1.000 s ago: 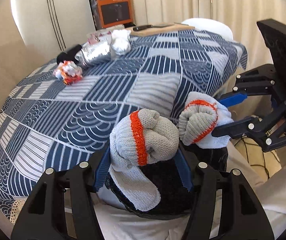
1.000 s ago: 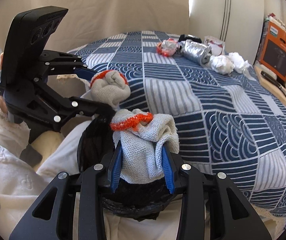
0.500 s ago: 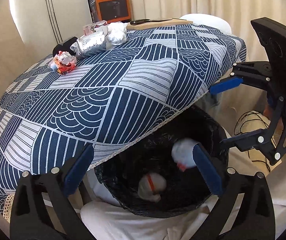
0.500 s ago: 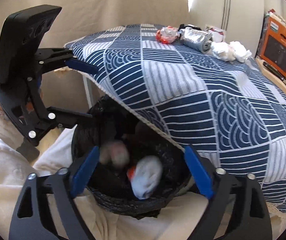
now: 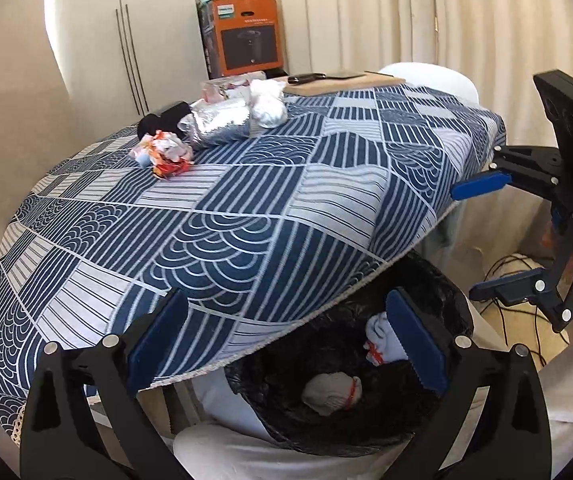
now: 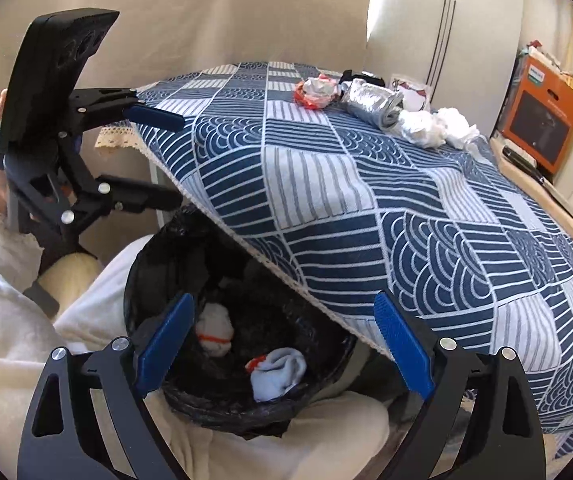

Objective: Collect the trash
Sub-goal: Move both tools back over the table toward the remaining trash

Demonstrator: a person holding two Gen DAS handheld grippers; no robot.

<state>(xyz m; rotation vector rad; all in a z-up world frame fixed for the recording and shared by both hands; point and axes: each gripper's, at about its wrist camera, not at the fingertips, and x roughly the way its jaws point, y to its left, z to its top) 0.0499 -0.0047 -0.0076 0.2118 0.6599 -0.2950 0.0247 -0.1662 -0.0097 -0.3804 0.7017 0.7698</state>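
Note:
A bin with a black liner (image 5: 442, 280) (image 6: 158, 248) stands under the table's near edge. Two balled grey socks with orange stripes lie inside it: one (image 5: 332, 394) (image 6: 214, 330) and the other (image 5: 384, 340) (image 6: 278, 374). My left gripper (image 5: 286, 348) (image 6: 158, 160) is open and empty above the bin. My right gripper (image 6: 286, 348) (image 5: 482, 240) is open and empty over the bin too. On the table's far side lie a red-and-white wrapper (image 5: 166, 152) (image 6: 316, 92), a foil roll (image 5: 218, 122) (image 6: 372, 102) and white crumpled tissue (image 5: 268, 104) (image 6: 440, 126).
The table wears a blue patterned cloth (image 5: 246, 208) (image 6: 366, 200). A black object (image 5: 158, 120) lies behind the wrapper. A wooden board (image 5: 338, 82) sits at the far edge. An orange box (image 5: 244, 38) (image 6: 540, 116) stands by a wardrobe. Cables (image 5: 514, 280) lie on the floor.
Both grippers opened and dropped their socks into the bin. Both grippers have since lifted slightly, and the socks have settled at the bottom.

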